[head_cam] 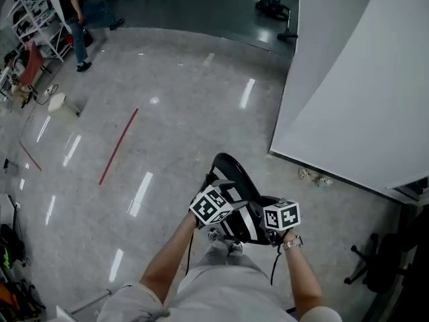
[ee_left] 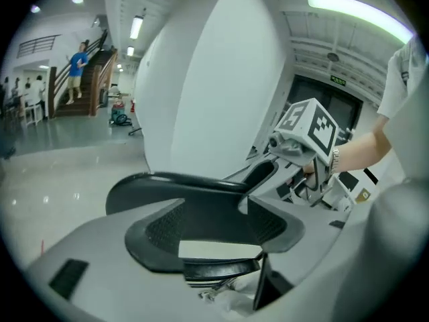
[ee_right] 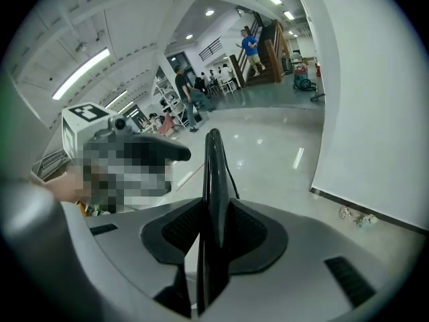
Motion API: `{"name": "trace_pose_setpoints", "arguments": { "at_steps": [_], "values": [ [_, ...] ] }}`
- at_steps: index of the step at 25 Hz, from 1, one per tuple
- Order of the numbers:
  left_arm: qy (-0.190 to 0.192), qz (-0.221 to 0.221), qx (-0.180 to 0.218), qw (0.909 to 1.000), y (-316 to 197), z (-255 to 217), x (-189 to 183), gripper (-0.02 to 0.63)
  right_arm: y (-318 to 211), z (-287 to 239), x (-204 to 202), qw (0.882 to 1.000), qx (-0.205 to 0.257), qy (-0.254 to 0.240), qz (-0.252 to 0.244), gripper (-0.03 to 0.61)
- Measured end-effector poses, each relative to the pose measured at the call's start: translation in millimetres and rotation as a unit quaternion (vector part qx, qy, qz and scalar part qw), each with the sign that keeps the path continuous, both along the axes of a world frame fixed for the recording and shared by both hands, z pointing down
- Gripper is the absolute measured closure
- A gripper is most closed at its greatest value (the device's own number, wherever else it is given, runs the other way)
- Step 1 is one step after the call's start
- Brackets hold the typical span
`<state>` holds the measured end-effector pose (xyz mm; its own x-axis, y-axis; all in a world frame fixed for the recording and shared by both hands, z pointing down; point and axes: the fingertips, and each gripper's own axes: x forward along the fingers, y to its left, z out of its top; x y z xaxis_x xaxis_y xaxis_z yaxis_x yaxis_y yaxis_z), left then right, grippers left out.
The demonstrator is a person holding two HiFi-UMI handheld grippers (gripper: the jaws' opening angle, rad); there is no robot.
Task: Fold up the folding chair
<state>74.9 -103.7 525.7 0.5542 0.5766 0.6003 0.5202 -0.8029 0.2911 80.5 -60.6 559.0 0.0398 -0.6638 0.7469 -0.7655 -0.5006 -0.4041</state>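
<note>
Forearms (head_cam: 171, 257) reaching down to black folding chair (head_cam: 231, 174) by the person's feet on glossy grey floor (head_cam: 167, 133); right gripper (ee_right: 213, 228) pinching its thin edge, left gripper (ee_left: 214, 215) spread, chair panel across the gap

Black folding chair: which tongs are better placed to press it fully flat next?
Right, probably. The right tongs are shut on the black folding chair by its thin edge, a firm hold. The left tongs stand wider apart with the chair's rim lying across them; whether they grip is unclear.
</note>
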Motion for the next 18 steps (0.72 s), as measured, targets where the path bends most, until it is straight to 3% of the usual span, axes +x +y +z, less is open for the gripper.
{"name": "trace_pose_setpoints", "arguments": {
  "at_steps": [4, 9, 12, 15, 18],
  "values": [
    [0.031, 0.112, 0.052, 0.9919, 12, -29, 3, 0.308, 0, -5, -17, 1.000, 0.002, -0.005, -0.004, 0.460],
    [0.035, 0.262, 0.133, 0.9551, 25, -26, 3, 0.308, -8, -4, -40, 0.999, 0.016, -0.044, -0.012, 0.465],
    [0.023, 0.343, 0.206, 0.9162, 12, -19, 1, 0.308, -17, -4, -53, 0.998, 0.009, -0.057, -0.028, 0.472],
    [-0.005, 0.423, 0.264, 0.8667, -5, -2, -11, 0.308, -25, -5, -56, 0.999, -0.016, -0.025, -0.035, 0.480],
    [0.004, 0.480, 0.318, 0.8174, -18, 16, -21, 0.308, -30, -4, -58, 0.999, -0.031, -0.006, -0.034, 0.483]
  ]
}}
